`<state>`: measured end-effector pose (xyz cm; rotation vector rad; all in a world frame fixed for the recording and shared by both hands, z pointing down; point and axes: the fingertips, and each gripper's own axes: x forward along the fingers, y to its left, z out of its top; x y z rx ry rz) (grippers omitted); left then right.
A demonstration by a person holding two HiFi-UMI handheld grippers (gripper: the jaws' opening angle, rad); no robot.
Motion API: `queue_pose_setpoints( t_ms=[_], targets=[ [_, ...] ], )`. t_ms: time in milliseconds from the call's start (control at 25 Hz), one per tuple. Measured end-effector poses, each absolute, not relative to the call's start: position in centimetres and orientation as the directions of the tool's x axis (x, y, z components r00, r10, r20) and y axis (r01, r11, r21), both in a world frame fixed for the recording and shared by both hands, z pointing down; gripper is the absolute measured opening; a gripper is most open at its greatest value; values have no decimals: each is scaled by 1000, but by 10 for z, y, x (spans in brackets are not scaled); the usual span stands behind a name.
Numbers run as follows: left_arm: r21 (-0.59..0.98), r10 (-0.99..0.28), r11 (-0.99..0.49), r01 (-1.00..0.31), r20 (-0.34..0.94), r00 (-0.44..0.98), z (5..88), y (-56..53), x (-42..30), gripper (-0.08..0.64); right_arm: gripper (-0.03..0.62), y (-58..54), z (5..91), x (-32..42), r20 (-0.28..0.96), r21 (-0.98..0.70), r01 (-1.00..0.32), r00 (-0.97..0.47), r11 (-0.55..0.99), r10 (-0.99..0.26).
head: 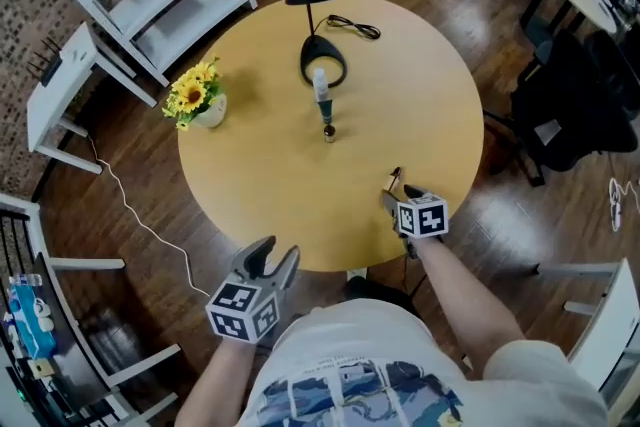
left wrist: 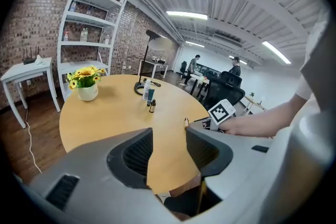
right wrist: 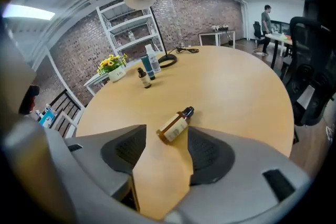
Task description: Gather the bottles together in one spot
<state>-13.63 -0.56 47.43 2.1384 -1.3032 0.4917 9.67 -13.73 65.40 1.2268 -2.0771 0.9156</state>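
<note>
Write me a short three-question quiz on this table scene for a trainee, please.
1. True or false: the amber bottle at the right gripper stands upright.
2. Which is nearest the lamp base? A the flower pot; B the tall white bottle; C the amber bottle.
3. What does the left gripper hold between its jaws?
Key: 1 false, it lies on its side. 2 B. 3 nothing; the jaws are apart and empty.
</note>
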Motion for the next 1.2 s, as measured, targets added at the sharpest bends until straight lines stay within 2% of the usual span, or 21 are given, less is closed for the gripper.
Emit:
queue_pose_setpoints(
  t_ms=[160, 240, 520, 680, 760, 880, 1000, 1200],
  targets=[
    [282, -653, -356, -891, 607, 453, 483, -35, -112, 173, 238, -165, 673, 93, 748, -325, -880, -463, 347, -475],
    [279, -647, -357, -891, 615, 451, 485, -47, -102, 173, 267, -170, 679, 89, 754, -328, -867, -479, 374, -450],
    [296, -603, -395, -870, 631, 488, 489, -73, -70, 173, 260, -174, 679, 83, 756, -348, -827, -526, 442, -389],
    [286, -582, -425, -859, 640, 501, 490, -78, -55, 173, 256, -157, 681, 70, 807, -280, -688, -547, 669, -224],
    [283, -578, -433, -856, 642, 504, 489, -80, -51, 173, 259, -153, 682, 68, 822, -266, -635, -542, 725, -174],
    [280, -568, -440, -853, 649, 506, 492, -81, -49, 173, 276, -155, 685, 66, 831, -255, -635, -529, 729, -170],
    [281, -569, -439, -853, 648, 506, 492, -82, -53, 173, 267, -155, 688, 65, 839, -220, -646, -508, 730, -196],
    [299, -568, -438, -848, 639, 519, 496, -76, -62, 173, 188, -146, 680, 63, 831, -141, -629, -495, 765, -254]
  ],
)
